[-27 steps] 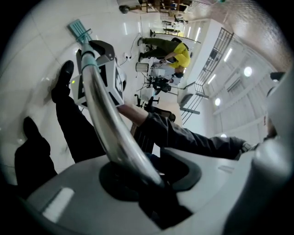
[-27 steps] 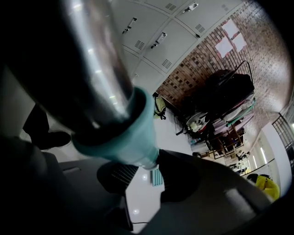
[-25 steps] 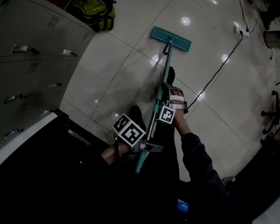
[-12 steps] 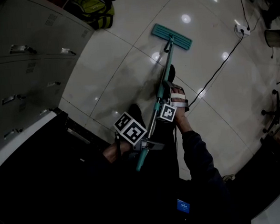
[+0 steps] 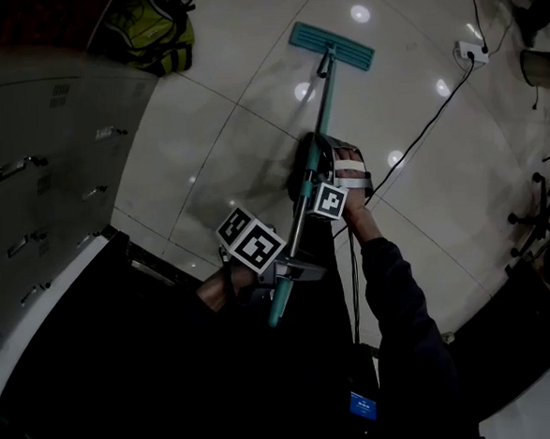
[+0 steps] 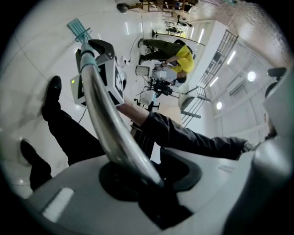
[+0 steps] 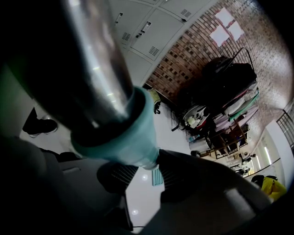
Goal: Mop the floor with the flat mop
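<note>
The flat mop's teal head lies flat on the white tiled floor at the top of the head view. Its metal handle slants down to a teal end grip. My left gripper is shut on the handle near that upper end. My right gripper is shut on it lower down, toward the head. In the left gripper view the shiny handle runs out from the left gripper to the mop head. In the right gripper view the handle's teal collar fills the right gripper.
Grey filing cabinets line the left side, with a yellow-green backpack beside them. A power strip and its black cable cross the floor at right. Chair bases stand at far right. A person in yellow stands far off.
The mop head has slid farther away across the tiles, and both grippers have moved forward with the handle. Both stay shut on it.
</note>
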Tool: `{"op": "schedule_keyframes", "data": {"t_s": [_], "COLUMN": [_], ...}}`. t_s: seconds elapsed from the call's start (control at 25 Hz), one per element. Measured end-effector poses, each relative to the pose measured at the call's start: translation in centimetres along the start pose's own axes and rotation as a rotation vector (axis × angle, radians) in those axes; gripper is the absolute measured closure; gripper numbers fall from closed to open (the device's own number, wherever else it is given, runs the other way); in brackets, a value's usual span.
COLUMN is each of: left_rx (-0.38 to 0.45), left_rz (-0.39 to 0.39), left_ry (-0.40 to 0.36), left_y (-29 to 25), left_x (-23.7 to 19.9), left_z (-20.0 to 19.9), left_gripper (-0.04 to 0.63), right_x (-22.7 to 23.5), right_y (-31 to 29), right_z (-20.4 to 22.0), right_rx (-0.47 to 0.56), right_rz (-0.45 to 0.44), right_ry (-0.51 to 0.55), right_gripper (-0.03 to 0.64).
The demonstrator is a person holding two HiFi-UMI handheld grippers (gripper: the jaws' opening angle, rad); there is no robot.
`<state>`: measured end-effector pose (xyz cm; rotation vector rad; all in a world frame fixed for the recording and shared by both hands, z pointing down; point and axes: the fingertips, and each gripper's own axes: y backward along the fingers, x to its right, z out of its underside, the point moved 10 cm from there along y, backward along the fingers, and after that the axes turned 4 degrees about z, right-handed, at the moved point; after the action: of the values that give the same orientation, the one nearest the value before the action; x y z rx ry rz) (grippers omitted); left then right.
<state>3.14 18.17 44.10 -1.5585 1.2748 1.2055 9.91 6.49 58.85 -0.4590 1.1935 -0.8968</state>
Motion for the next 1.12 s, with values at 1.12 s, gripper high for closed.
{"op": "schedule_keyframes", "data": {"t_s": [1.12], "left_rx": [0.026], "left_rz": [0.010], "left_ry": [-0.078], "left_y": [-0.5], "left_x": [5.5], "left_z": [-19.6], "left_gripper": [0.443], "right_x": [18.3], "right_y": [-9.4], "right_z": [6.8], "right_rx": [-0.009], "right_rz": [0.066], "right_ry": [0.034], "right_gripper": [0.474]}}
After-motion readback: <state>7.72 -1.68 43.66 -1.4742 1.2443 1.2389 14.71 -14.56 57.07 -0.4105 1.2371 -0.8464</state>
